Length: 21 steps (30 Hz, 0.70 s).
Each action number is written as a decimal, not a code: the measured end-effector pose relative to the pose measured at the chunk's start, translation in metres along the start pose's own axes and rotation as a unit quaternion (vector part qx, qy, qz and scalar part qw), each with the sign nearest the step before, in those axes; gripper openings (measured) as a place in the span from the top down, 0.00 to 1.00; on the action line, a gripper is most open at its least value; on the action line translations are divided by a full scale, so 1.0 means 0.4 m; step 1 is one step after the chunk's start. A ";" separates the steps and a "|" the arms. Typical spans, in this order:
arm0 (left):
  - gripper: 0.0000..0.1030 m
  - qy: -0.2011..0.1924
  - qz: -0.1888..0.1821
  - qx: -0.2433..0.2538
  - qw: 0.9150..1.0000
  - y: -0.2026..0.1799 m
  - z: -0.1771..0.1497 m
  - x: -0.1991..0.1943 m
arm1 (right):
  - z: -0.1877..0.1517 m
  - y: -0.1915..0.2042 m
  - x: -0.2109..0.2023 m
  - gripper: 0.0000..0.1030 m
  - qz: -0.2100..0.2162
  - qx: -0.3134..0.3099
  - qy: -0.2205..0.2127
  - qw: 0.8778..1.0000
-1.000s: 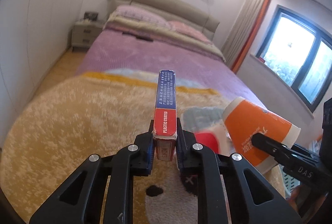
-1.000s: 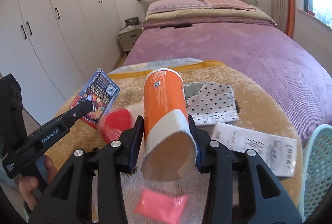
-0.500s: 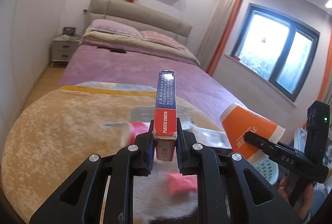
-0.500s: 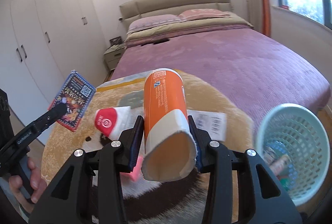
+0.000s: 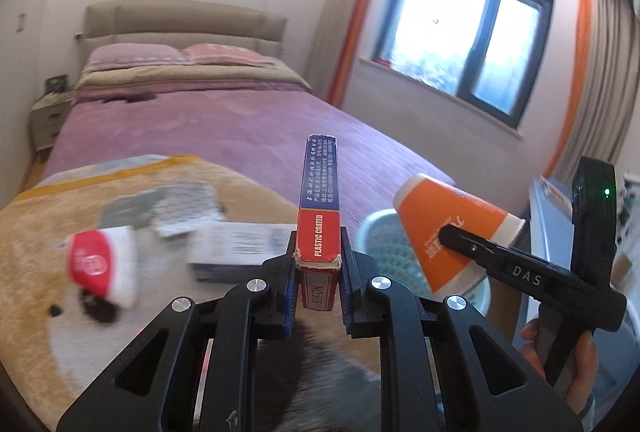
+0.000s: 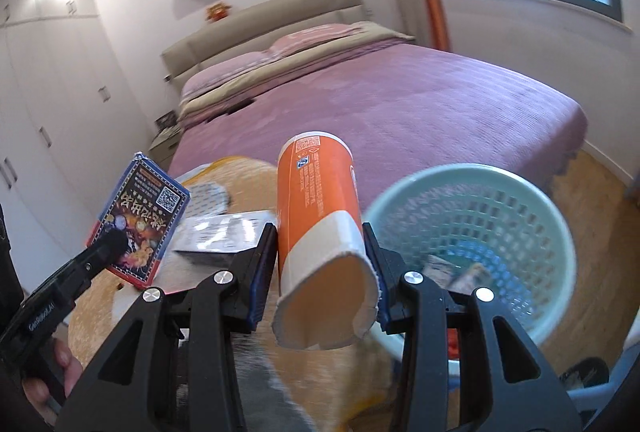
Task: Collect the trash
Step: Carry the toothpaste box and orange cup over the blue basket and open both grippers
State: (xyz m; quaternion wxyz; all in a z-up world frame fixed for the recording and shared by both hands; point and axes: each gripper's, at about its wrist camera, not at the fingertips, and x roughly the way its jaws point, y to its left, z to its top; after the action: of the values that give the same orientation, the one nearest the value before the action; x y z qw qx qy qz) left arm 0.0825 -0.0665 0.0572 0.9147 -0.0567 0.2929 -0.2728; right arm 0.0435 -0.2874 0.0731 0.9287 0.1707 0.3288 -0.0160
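Left gripper (image 5: 317, 268): clenched on a slim card box (image 5: 319, 207), held on edge, its printed face visible in the right wrist view (image 6: 140, 220).
Right gripper (image 6: 320, 268): grasping an orange paper cup (image 6: 320, 224) across its open end, squeezed slightly out of round.
What has changed: a second ago both cameras looked over the middle of the bed; now both have swung toward the bed's foot corner on the window side, and the pale green basket (image 6: 480, 216), barely at the frame edge before, fills the right of the right wrist view.
Basket: on the floor just off that corner, with a few scraps already inside.
Cup relative to basket: beside the rim and above it, not yet over the opening, as far as I can judge.
Still on the fuzzy blanket (image 5: 40, 232): a red-and-white wrapper (image 5: 100, 268), a printed paper slip (image 5: 240, 248), a dotted pouch (image 5: 184, 207), all blurred.
Meaning for the task: both pieces are on their way to the drop; the release is not yet done, and the blanket's litter needs further trips.
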 end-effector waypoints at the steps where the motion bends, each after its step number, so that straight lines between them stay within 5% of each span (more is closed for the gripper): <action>1: 0.85 0.005 -0.007 0.006 1.000 -0.024 0.002 0.019 | 0.001 -0.026 -0.002 0.63 -0.006 0.007 0.000 1.000; 10: 0.85 0.059 -0.049 0.042 0.996 -0.182 -0.006 0.183 | 0.003 -0.202 0.016 0.63 -0.050 0.057 -0.001 0.997; 21: 0.85 0.124 -0.045 0.067 0.989 -0.272 -0.049 0.364 | -0.039 -0.343 0.111 0.62 -0.084 0.114 0.034 0.989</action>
State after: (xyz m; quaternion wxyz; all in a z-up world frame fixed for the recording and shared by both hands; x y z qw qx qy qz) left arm 0.1198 -0.2348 -0.0037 0.8597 0.0259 0.3821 -0.3380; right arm 0.0494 -0.4075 -0.0078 0.8868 0.2472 0.3698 -0.1255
